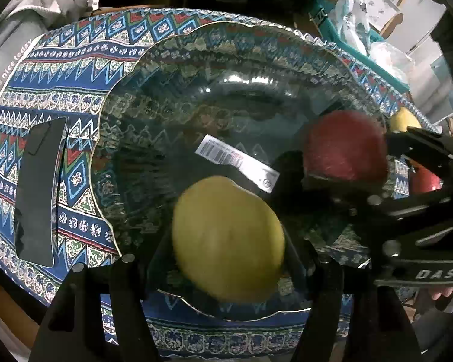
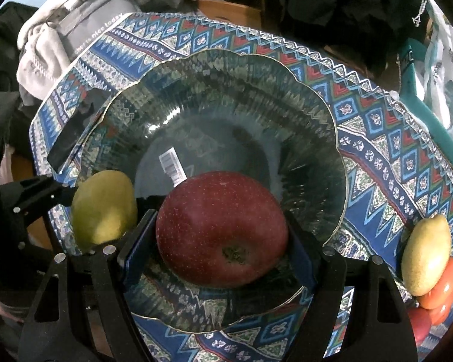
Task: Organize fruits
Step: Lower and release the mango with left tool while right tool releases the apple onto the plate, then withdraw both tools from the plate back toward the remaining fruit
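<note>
A clear glass bowl (image 1: 154, 49) (image 2: 336, 138) with a wavy gold rim stands on a blue patterned cloth (image 1: 75, 48) (image 2: 377, 138). My left gripper (image 1: 228, 241) is shut on a yellow-green pear (image 1: 226, 238) (image 2: 104, 208), held over the bowl's near left part. My right gripper (image 2: 222, 229) is shut on a dark red apple (image 2: 222, 229) (image 1: 344, 147), held over the bowl's near side. Both fruits hang close together just above the glass. A barcode sticker (image 1: 235, 158) (image 2: 172, 166) shows through the bowl's floor.
A second yellow pear (image 2: 427, 256) (image 1: 403, 120) and an orange-red pepper (image 2: 444, 289) lie on the cloth right of the bowl. A flat black object (image 1: 36, 190) (image 2: 75, 126) lies to the bowl's left. Grey clothing (image 1: 24, 9) (image 2: 75, 15) is piled behind.
</note>
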A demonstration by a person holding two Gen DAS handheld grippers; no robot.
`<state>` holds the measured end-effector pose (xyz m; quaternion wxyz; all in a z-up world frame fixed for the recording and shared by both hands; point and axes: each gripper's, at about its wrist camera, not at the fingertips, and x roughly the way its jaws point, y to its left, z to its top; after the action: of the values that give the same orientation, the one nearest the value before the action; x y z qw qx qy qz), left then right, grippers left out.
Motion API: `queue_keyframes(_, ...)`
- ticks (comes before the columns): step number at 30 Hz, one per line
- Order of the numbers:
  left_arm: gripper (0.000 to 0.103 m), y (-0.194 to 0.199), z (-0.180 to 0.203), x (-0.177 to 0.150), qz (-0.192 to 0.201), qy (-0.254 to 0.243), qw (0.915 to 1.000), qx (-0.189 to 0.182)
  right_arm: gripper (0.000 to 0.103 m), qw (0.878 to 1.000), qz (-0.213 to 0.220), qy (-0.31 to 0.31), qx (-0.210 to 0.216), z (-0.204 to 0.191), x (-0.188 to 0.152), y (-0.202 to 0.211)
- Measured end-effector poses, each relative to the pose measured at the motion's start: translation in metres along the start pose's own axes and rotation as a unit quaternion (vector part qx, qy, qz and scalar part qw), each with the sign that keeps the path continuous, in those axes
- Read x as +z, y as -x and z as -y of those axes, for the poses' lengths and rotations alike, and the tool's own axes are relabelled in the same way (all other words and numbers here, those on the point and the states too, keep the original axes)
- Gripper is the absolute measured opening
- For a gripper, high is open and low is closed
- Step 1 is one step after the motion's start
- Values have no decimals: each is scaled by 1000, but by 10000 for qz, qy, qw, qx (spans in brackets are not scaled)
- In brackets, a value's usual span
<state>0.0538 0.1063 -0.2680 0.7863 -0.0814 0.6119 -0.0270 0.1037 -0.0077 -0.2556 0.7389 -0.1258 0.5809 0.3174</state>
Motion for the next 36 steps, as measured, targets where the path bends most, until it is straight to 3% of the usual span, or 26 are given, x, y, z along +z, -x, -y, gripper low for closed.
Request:
queue_keyframes(5, 73, 9, 4, 2, 145, -98, 9998, 86, 79, 9995, 144, -150, 217, 4, 3, 7)
queue_keyframes(18, 74, 42, -2, 1, 452, 116, 9989, -11, 80, 9978, 511, -367, 220, 11, 4, 37)
queue_keyframes(25, 74, 61, 10, 1, 641, 35, 9979, -68, 80, 9957, 814, -424, 130, 10, 2, 67)
queue_keyframes(36, 76, 83, 39, 0, 876, -284, 9956, -160, 80, 9900, 1202, -631, -394, 30, -18, 119)
